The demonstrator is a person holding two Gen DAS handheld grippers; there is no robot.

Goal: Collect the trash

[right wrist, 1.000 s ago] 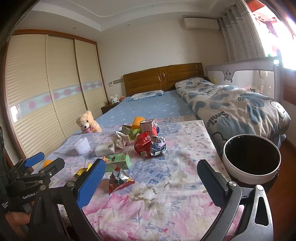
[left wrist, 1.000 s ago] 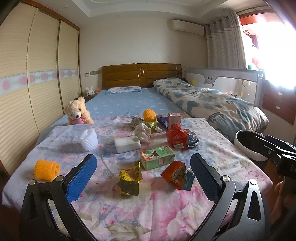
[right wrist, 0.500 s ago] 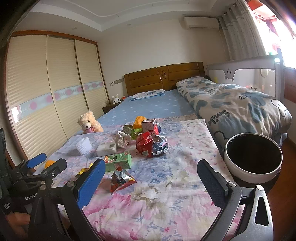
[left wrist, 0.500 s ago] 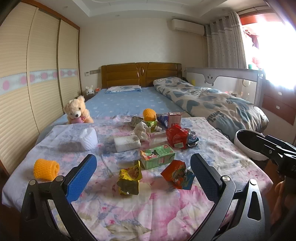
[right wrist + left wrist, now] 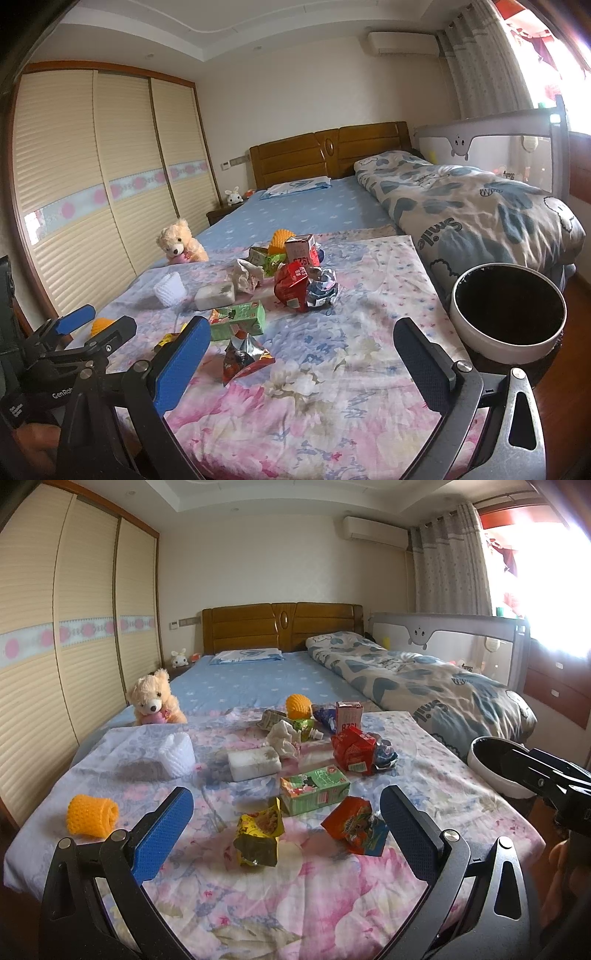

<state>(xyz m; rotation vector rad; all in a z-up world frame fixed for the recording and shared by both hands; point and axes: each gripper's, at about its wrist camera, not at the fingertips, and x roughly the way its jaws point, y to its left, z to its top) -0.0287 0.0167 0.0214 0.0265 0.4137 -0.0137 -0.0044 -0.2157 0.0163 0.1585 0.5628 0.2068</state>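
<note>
Both grippers hover over the near edge of the floral sheet [image 5: 332, 904], no contact with anything; left gripper [image 5: 286, 830] has its jaws spread wide and empty, blue pads framing the lower centre of its frame; right gripper [image 5: 314, 354] likewise wide open and empty. The trash lies scattered on the sheet through the centre of both views; nearest in the left view are the yellow snack wrapper [image 5: 258, 834] and the red snack wrapper [image 5: 354, 825], side by side between the pads in the picture, with the green carton [image 5: 314, 790] just behind them; further back, a red carton [image 5: 352, 751], a crumpled tissue [image 5: 282, 738] and a white block [image 5: 253, 764]. An orange foam net [image 5: 92, 814] sits apart at centre left. The bin [image 5: 508, 314], white outside and dark inside, stands off the bed's right edge, at centre right of the right view; judged placed there so each piece travels only a short way sideways, likely on the right gripper's side. Wide jaws suit loose, crumpled wrappers, whose outlines are irregular. Teddy bear [image 5: 155, 701] at centre left is presumably not trash. Judgement: nothing collected yet in hand; approach stage, near wrappers the likely first targets.
</note>
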